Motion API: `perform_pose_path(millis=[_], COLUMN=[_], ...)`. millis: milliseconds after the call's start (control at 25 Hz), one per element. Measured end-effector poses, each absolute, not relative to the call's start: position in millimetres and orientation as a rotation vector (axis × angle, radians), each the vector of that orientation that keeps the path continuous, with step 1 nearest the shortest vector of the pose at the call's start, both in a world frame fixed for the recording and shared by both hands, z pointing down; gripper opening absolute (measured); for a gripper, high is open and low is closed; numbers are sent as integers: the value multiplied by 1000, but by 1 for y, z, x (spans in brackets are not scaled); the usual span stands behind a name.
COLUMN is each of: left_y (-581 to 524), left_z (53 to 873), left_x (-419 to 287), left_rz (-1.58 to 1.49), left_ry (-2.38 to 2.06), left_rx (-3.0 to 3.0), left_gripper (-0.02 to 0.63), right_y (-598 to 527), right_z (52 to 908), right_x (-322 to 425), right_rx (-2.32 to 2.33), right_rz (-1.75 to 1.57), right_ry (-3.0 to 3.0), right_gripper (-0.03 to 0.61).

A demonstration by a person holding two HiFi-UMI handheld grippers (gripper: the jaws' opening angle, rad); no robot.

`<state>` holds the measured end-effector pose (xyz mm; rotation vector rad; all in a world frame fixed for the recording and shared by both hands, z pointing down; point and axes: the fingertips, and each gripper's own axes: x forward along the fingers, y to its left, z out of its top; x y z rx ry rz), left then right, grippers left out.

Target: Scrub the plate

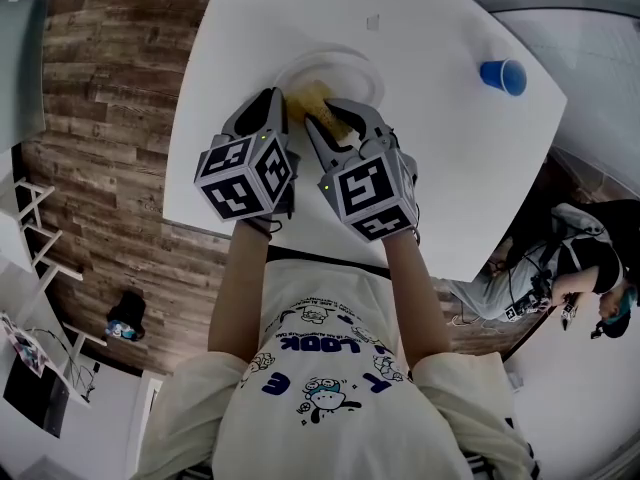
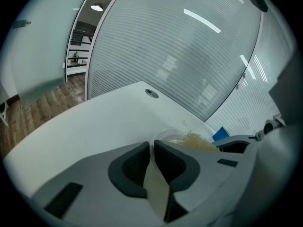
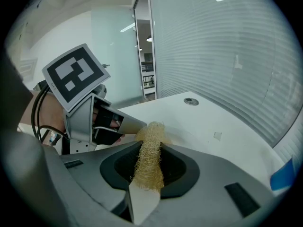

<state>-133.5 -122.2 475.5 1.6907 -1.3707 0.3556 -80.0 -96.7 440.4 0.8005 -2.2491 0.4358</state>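
Nearest: the person's printed shirt (image 1: 330, 388). I read the left gripper (image 2: 152, 148) pinched on the rim of the clear plate (image 1: 345, 60), mid white table (image 1: 430, 148); the right gripper (image 3: 150, 141) clamps a yellow scrubber (image 3: 149, 164) on it. Marker cubes (image 1: 245, 176) partly screen both; blue cup (image 1: 503, 75) well apart.

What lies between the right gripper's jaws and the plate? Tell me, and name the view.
A tan fibrous scrubber, clamped in the right gripper, lies there, over the plate. The right gripper view shows it clearest.
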Motion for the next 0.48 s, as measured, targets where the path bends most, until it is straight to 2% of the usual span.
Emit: perform_pose_path(millis=[480], left_y=[-124], left_z=[475], left_x=[-133], left_rz=[373], left_ry=[-1388], left_rx=[1697], left_gripper=[58], right_y=[-95], right_z=[442], right_x=[-56], right_rx=[823], right_rz=[428], right_ry=[-2220], right_gripper=[112])
